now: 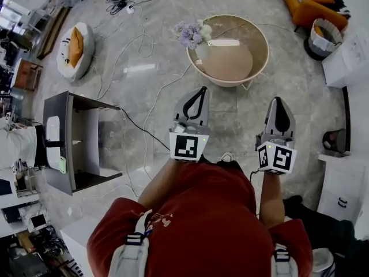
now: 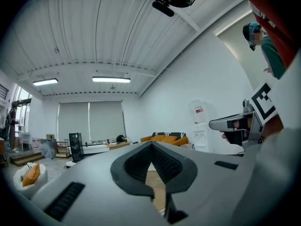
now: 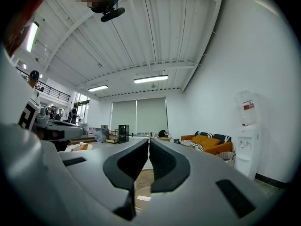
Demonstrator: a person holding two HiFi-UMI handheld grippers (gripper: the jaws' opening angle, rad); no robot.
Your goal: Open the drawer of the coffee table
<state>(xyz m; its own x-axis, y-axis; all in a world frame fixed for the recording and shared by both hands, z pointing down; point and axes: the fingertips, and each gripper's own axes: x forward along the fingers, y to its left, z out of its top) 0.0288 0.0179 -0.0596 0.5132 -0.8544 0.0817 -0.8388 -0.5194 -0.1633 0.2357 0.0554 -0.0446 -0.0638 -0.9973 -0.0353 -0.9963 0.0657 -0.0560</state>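
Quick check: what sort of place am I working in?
Probably a big studio or lab staged as a living room: round beige coffee table, orange sofa, loose cables across the grey stone floor.

Left tongs (image 1: 200, 91), right tongs (image 1: 281, 101) — coffee table (image 1: 260, 39) ahead

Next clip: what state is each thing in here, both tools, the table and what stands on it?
Left tool: shut, nothing between its jaws.
Right tool: shut, nothing between its jaws.
Table: standing, both tools short of it; its drawer does not show from above, so open or shut cannot be told.
Vase: standing on the table near its rim, holding flowers.
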